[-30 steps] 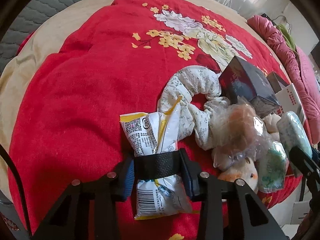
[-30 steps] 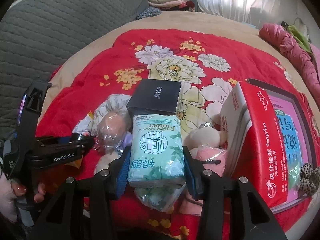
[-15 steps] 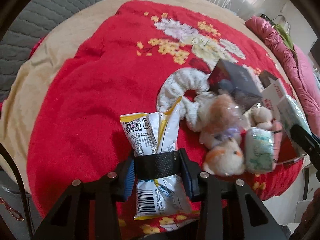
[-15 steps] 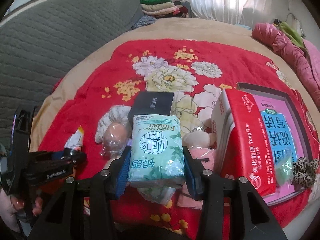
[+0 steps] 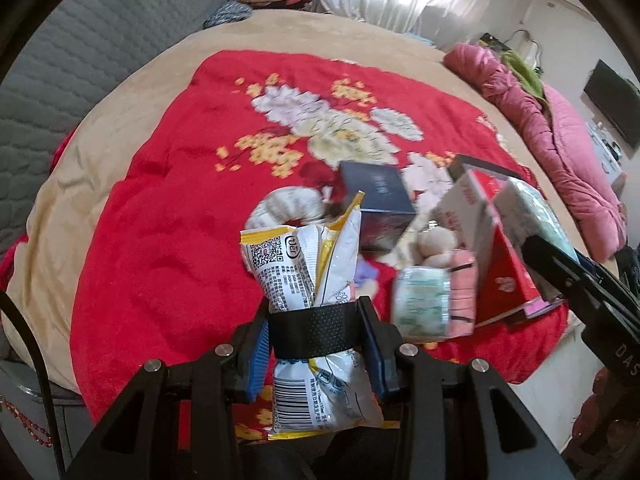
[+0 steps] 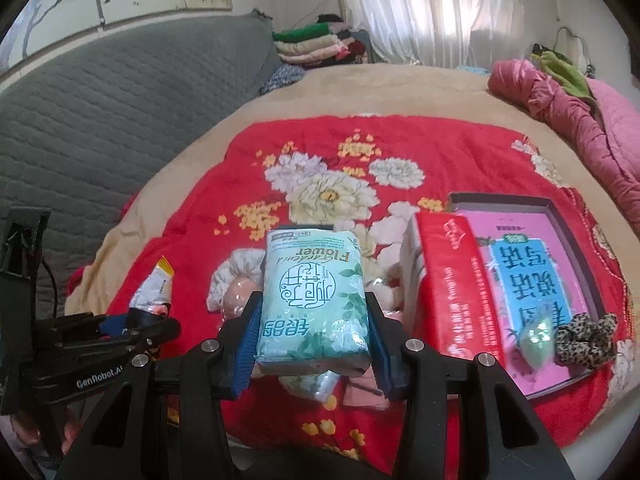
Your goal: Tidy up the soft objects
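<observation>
Gripping crinkled foil packet [image 5: 316, 264], tissues [image 6: 314, 300]

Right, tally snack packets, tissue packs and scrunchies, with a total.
Snack packets: 1, the snack packet in the left gripper.
Tissue packs: 2, held tissue pack in the right gripper, loose tissue pack.
Scrunchies: 2, floral scrunchie, leopard scrunchie.
Total: 5.

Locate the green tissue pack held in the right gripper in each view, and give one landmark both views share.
Left wrist: green tissue pack at the right edge, clamped in the right gripper.
Right wrist: centre, between the fingers.
Shared landmark: the red box beside it.
</observation>
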`<state>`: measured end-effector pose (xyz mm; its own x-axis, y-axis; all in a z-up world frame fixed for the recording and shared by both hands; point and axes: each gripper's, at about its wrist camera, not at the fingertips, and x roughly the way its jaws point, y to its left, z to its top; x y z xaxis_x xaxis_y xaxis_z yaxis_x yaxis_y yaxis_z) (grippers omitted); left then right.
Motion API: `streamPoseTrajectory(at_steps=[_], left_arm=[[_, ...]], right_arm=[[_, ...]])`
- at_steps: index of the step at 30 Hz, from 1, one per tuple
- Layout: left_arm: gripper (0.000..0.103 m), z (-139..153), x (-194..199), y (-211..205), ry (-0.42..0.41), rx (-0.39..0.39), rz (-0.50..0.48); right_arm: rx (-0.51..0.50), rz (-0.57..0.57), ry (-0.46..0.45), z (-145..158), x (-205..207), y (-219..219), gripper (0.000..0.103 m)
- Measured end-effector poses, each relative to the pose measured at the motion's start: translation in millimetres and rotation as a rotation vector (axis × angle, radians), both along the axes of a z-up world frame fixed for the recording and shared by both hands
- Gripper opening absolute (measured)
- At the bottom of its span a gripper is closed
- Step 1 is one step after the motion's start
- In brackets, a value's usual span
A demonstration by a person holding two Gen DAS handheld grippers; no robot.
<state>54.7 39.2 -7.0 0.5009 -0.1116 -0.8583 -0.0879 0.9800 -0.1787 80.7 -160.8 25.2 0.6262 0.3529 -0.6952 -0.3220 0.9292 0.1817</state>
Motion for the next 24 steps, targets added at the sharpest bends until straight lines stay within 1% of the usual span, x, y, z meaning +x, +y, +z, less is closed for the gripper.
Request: streamPoseTrajectory(at_steps=[16, 21, 24], left_arm=[[0.040, 48.0, 2.9, -60.3, -0.075, 0.028, -0.102], [0.040, 59.6, 6.9, -82.6, -0.089, 0.029, -0.148], [0.040, 65.6, 10.4, -97.6, -0.101, 0.043, -0.179]], right_arm=[[0.074, -0.094, -0.088, 40.2, -16.2, -51.0, 0.049], [0.097, -0.153, -0.106, 49.9, -20.5, -78.3, 0.049], [0.105, -0.191, -0.126, 57.3, -22.9, -97.8, 0.049]])
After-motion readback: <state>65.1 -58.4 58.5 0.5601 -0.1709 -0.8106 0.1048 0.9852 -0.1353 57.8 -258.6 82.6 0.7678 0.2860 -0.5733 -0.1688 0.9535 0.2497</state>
